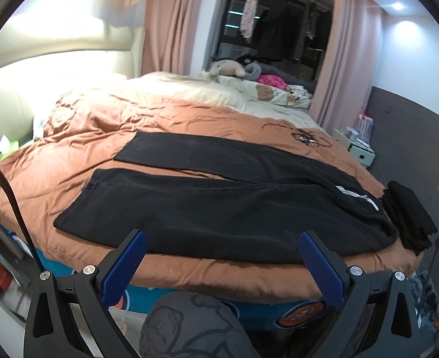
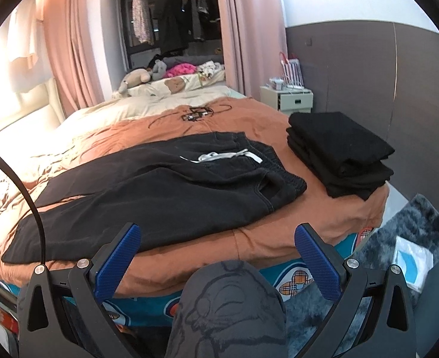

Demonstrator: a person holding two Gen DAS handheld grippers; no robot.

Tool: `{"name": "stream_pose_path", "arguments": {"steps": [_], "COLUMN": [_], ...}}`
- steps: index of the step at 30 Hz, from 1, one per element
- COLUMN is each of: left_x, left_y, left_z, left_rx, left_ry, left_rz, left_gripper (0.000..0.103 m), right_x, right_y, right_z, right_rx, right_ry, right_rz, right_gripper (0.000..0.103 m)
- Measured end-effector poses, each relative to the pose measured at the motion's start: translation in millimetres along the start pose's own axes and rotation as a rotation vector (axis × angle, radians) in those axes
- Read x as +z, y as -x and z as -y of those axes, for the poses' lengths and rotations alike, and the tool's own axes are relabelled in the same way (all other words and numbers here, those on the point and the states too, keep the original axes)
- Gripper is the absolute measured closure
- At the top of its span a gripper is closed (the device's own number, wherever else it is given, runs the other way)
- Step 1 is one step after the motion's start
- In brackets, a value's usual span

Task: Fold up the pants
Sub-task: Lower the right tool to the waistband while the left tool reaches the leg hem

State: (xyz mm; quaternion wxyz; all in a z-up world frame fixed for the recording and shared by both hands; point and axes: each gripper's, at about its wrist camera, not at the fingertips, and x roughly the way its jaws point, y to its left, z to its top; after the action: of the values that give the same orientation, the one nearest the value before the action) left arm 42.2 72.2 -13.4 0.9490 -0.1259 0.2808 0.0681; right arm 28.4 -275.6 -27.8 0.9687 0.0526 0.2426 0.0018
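Flat across the near edge of the bed, the black pants lie spread at full length, waistband toward the right-hand corner and both legs running toward the left side. The legs are parted in a narrow V, which looks like a deliberate layout: with the garment opened and smoothed, one leg can be brought over the other for a first fold. The cloth is a heavy, matte knit, faintly faded, with a gathered elastic waist and a white drawstring lying loose on the front; a pocket seam shows near the hip.

Both tools hang back off the near edge, touching nothing. The left gripper has its jaws spread wide, ribbed blue pads facing each other, aimed at the nearer leg. The right gripper is equally wide and empty, aimed toward the waist end.

Just beside the waistband, at the right-hand corner, sits a stack of folded black clothes, squared and thick, probably finished pieces set aside. The orange quilt beneath is thin and creased. Farther toward the far edge lies a dark tangle, possibly wire hangers, though it is too small to tell. The person's grey printed knee shows between the jaws.
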Motion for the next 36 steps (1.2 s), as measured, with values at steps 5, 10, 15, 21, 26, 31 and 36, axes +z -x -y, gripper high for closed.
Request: {"name": "stream_pose_path", "arguments": {"steps": [5,10,15,21,26,31,36], "left_x": [9.3,14.7,17.5,17.3,12.7,8.8,1.4], "left_y": [-25.4,-45.7,-62.1,-75.7,-88.7,-104.0,-113.5], "left_z": [-17.9,-38.5,-61.8,-89.5,-108.1,-123.5,-146.6], "left_rx": [0.024,0.059,0.112,0.192,0.246,0.277,0.282], "left_ry": [0.079,0.164,0.251,0.357,0.445,0.503,0.581], "left_rz": [-0.035,-0.063,-0.076,-0.083,-0.107,-0.132,-0.128], "left_gripper": [0.0,0.001,0.001,0.001,0.001,0.005,0.007], "right_x": [12.5,25.9,39.6,53.9,61.3,71.0,78.5], "right_y": [-20.0,-36.3,-58.2,-83.5,-109.0,-130.4,-149.9], "right_z": [3.0,2.3,2.8,1.3,8.1,17.4,30.3], "right_rx": [-0.023,-0.037,-0.043,-0.049,-0.046,-0.049,-0.038], "right_ry": [-0.032,-0.06,-0.08,-0.082,-0.118,-0.149,-0.205], "right_rz": [-0.035,-0.07,-0.101,-0.127,-0.177,-0.228,-0.278], "right_gripper": [0.0,0.0,0.0,0.0,0.0,0.0,0.0]}}
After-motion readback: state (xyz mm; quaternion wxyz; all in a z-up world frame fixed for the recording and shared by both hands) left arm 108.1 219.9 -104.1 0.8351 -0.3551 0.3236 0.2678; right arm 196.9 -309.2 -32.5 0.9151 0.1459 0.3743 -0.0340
